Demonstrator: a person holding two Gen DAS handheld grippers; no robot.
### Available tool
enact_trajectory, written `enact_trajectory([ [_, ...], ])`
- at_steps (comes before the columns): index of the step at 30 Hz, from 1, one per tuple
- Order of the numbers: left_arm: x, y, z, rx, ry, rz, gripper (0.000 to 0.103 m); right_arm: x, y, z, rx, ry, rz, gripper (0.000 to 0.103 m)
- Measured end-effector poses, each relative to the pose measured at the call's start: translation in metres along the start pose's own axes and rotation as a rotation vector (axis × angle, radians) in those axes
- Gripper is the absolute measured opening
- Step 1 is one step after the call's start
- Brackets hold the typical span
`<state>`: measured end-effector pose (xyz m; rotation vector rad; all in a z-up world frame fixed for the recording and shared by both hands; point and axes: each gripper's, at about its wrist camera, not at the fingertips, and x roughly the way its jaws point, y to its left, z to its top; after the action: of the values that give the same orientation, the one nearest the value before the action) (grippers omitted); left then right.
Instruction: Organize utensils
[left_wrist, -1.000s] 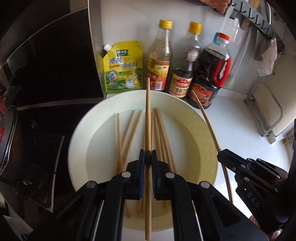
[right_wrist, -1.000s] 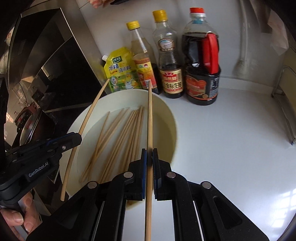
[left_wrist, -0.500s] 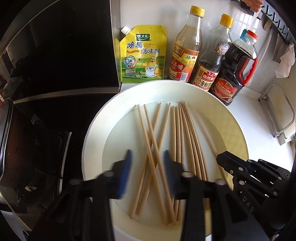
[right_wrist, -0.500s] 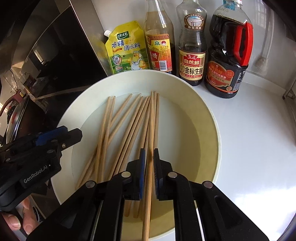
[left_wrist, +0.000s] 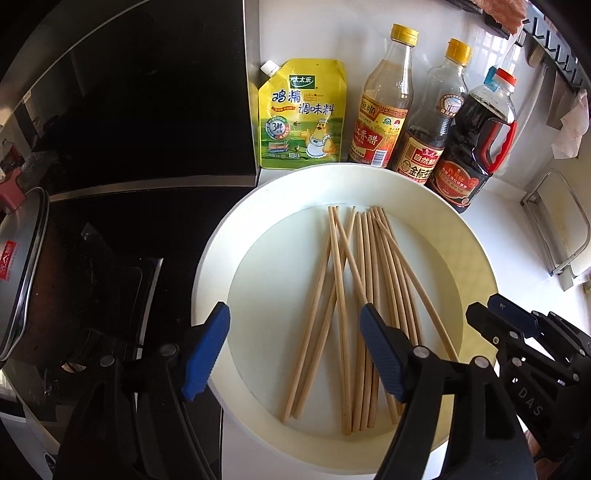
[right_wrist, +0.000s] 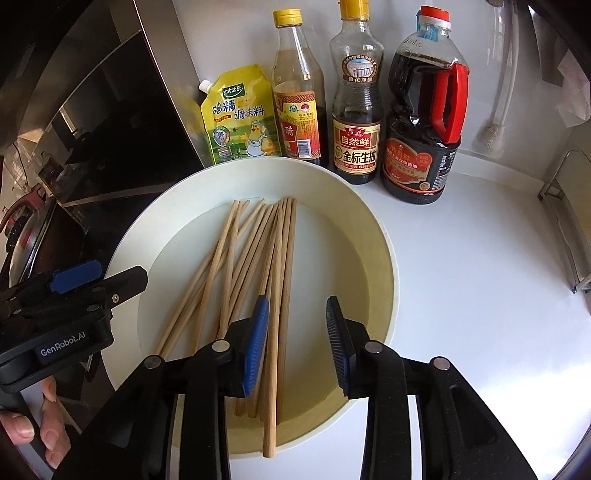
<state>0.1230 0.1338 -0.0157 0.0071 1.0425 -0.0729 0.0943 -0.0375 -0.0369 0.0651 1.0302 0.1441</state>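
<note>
Chopsticks (left_wrist: 364, 280) loose in white bowl (left_wrist: 476, 251), left gripper (left_wrist: 295, 350) and right gripper (right_wrist: 295, 343) jaws just opening, released, gripping nothing

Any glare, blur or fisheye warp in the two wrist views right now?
Left wrist view: sharp, no blur; chopsticks bow outward from fisheye, dark hob underexposed. Right wrist view: sharp too; sunlight washes out the counter at right, the bowl rim stays readable.

- The near ends of several pale wooden chopsticks (left_wrist: 364, 295) lie hidden under the left gripper's black right-hand finger (left_wrist: 424, 373).
- The grey metal pot (left_wrist: 20, 273) is cut off by the left edge.
</note>
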Motion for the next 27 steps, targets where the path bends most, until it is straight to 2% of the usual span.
enact_trajectory([
  [4, -0.008, 0.005, -0.002, -0.005, -0.016, 0.007, 0.079, -0.007, 0.003, -0.001, -0.006, -0.011, 0.000, 0.032],
  [15, -0.023, 0.007, -0.004, 0.002, -0.041, 0.012, 0.081, -0.021, 0.007, -0.008, -0.018, -0.024, -0.003, 0.034],
  [27, -0.034, 0.008, -0.007, -0.003, -0.058, 0.022, 0.090, -0.028, 0.009, -0.012, -0.024, -0.033, -0.011, 0.039],
])
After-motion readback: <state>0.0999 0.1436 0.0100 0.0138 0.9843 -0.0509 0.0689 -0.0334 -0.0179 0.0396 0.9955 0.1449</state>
